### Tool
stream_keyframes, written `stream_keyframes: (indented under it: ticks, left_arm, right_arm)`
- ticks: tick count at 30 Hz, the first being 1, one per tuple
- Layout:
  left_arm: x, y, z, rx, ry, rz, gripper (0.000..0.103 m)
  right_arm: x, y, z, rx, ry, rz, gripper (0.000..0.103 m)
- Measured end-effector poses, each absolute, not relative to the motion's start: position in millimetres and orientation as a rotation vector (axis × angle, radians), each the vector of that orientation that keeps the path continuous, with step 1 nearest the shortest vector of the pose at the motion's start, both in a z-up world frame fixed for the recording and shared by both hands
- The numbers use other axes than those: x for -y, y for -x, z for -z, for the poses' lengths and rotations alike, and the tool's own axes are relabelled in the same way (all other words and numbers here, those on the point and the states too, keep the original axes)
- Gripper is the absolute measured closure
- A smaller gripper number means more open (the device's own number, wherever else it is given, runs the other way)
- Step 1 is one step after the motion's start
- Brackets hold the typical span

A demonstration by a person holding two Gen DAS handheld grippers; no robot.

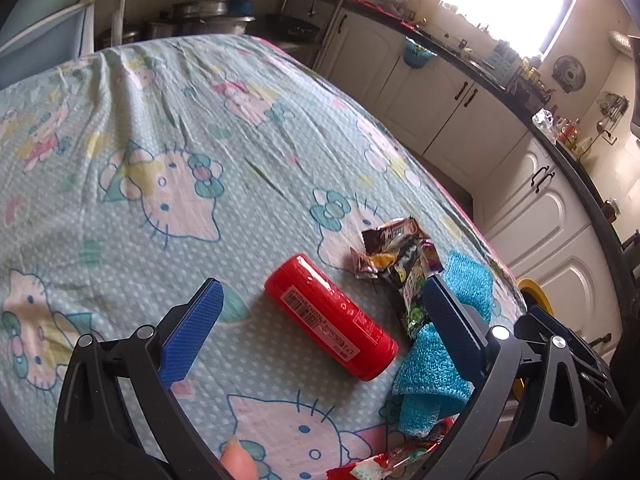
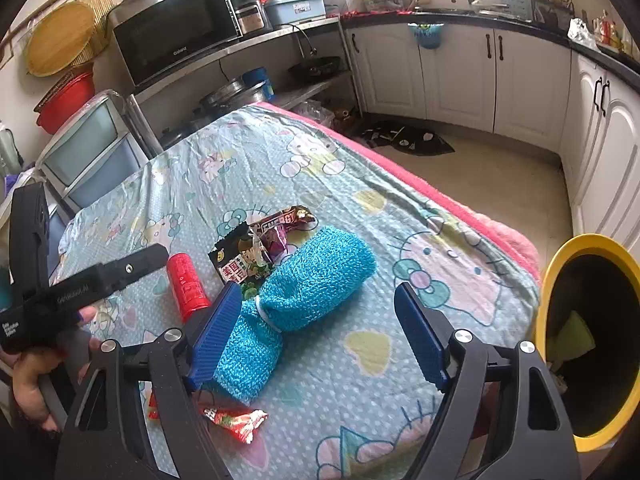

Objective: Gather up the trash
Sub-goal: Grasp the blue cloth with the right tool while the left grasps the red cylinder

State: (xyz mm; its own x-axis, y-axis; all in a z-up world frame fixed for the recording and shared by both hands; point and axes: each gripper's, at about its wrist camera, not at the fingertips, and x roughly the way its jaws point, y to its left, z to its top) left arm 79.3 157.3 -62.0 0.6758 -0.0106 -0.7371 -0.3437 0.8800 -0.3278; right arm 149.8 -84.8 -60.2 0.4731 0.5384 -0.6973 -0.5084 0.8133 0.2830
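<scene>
Crinkled foil snack wrappers (image 2: 264,252) lie mid-frame on the tablecloth (image 2: 360,208): light, limp, slippery; pinch a flattened edge. Left gripper (image 1: 320,312) and right gripper (image 2: 320,328) both gape wide, empty. Yellow-rimmed bin (image 2: 592,340) waits lower right.

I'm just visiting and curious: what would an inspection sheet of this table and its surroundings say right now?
Surface: table under a cartoon-cat cloth, wrinkled.
Job's things: dark snack wrappers piled mid-table; red wrapper near the front edge; yellow bin beside the table, something yellowish inside.
Clutter: red can lying on its side; blue knitted cloth, tied in the middle.
Tongs: left tongs open around the can, empty; right tongs open, empty, cloth below.
Cables: one hangs at the metal shelf.
Surroundings: microwave, white cabinets.
</scene>
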Motion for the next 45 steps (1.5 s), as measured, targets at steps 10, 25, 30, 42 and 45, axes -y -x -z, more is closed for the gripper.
stream_keyframes:
  ticks: [10, 25, 30, 42, 45]
  left_arm:
    - [-157.5, -87.4, 82.4, -0.872, 0.557, -0.151, 0.032]
    - [-171.2, -86.6, 96.3, -0.878, 0.63, -0.146, 0.06]
    - [-169.6, -86.1, 95.4, -0.883, 0.604, -0.145, 0.064]
    - [-164.9, -88.1, 88.3, -0.884, 0.584, -0.129, 0.076]
    - [-162.9, -86.3, 81.4, -0.866, 0.568, -0.131, 0.076]
  right_arm:
    - [70.9, -169.2, 76.9, -0.955, -0.101, -0.683, 0.033]
    - [75.2, -189.6, 101.5, -1.052, -0.272, -0.722, 0.081]
    - [81.8, -187.7, 96.0, -1.028, -0.286, -0.723, 0.085]
    - [92.0, -179.9, 80.3, -0.978, -0.303, -0.719, 0.086]
    - [97.5, -178.9, 76.6, -0.964, -0.309, -0.713, 0.086]
